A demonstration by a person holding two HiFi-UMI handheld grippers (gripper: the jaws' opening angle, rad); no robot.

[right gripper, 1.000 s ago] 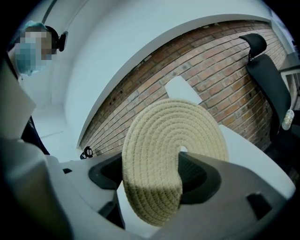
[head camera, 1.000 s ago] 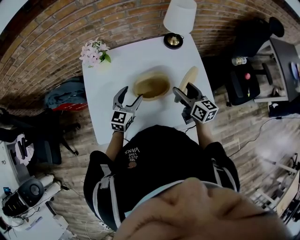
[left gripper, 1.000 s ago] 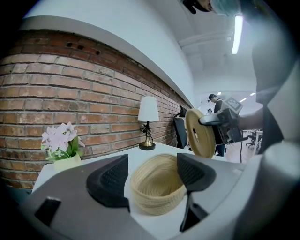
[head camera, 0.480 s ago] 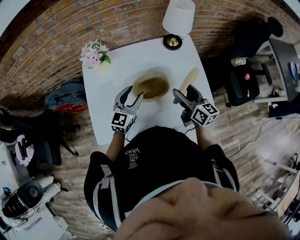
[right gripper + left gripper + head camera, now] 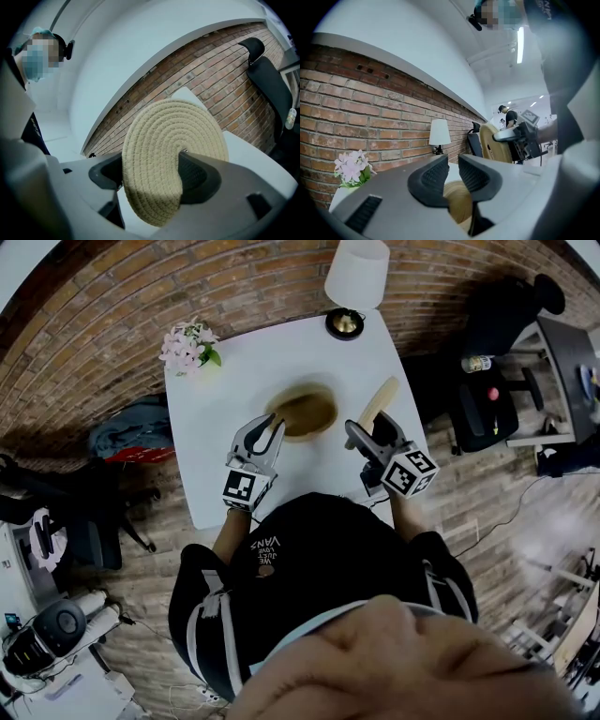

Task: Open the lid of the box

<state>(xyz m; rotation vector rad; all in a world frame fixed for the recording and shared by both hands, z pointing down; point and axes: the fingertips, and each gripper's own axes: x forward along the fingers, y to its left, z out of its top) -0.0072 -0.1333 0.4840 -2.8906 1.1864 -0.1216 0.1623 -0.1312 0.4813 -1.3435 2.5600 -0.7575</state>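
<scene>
The lid is already off the box. The right tongs are clamped on it, one pad on each face, and hold it on edge above the worktop's right edge, clear of the box. The box stands open about the middle of the worktop.

The left tongs have just been closing. Their jaws stand nearly together with a narrow gap and nothing between them, just by the box's near-left rim but apart from it.

The lid looks like coiled, woven fibre — probably light, a little flexible and rough enough for the pads to bite. A pinch through the rim, as now, should carry it safely, and dropping it would likely do no harm. The box looks like the same weave. It may well slide on the smooth worktop, so its rim is the place to steady it.

Much stays unclear. The box's inside is only a brown blur in the head view, so I cannot tell if it is empty. The lid's lower edge is hidden behind the jaws, and the worktop's near edge is covered by the person's body.
</scene>
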